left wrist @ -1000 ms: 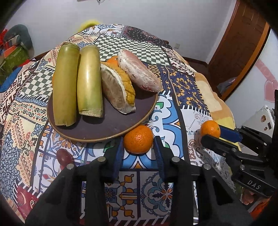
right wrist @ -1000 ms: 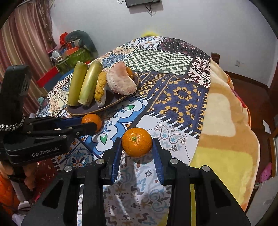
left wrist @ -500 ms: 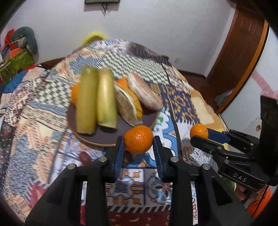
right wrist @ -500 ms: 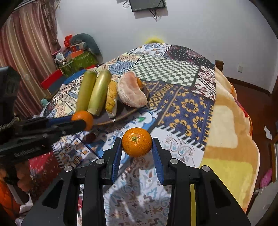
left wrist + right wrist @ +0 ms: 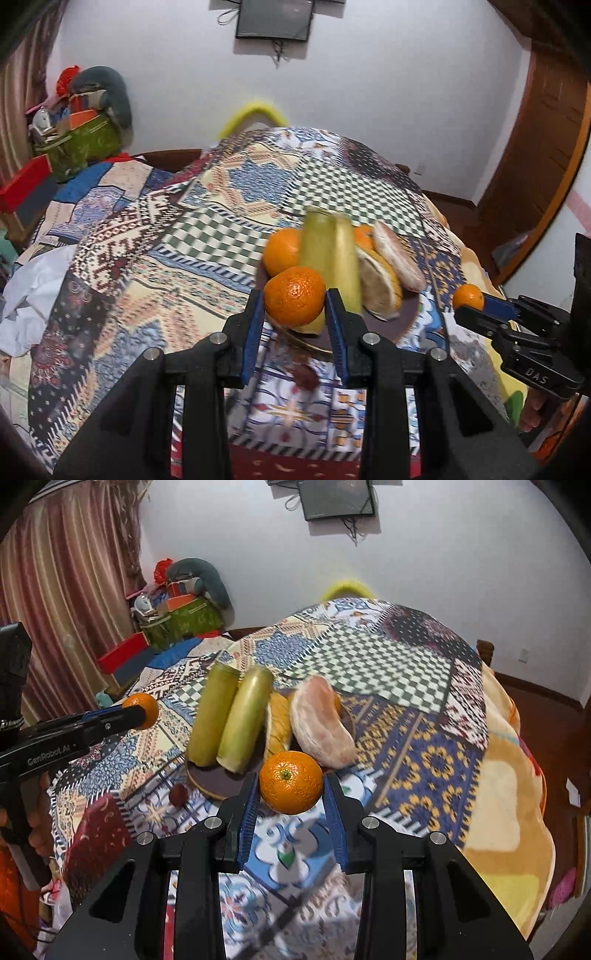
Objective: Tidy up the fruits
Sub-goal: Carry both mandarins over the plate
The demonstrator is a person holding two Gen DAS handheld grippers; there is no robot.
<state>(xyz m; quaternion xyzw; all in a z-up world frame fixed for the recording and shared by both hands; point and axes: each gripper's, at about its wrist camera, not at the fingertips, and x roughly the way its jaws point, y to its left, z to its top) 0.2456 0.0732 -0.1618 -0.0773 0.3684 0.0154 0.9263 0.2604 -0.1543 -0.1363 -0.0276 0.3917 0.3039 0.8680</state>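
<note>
Showing bright orange on the tangerine between blue-padded black fingers, and on a second tangerine with a green stem dot. Displaying pale yellow-green on two stalks, dark brown on the plate, pinkish white on the peeled wedge, and yellow rind on another wedge. Covering the table in a patchwork cloth of green-white checks, blue-and-gold florals and dark red squares. Hanging striped pink-brown as a curtain.
</note>
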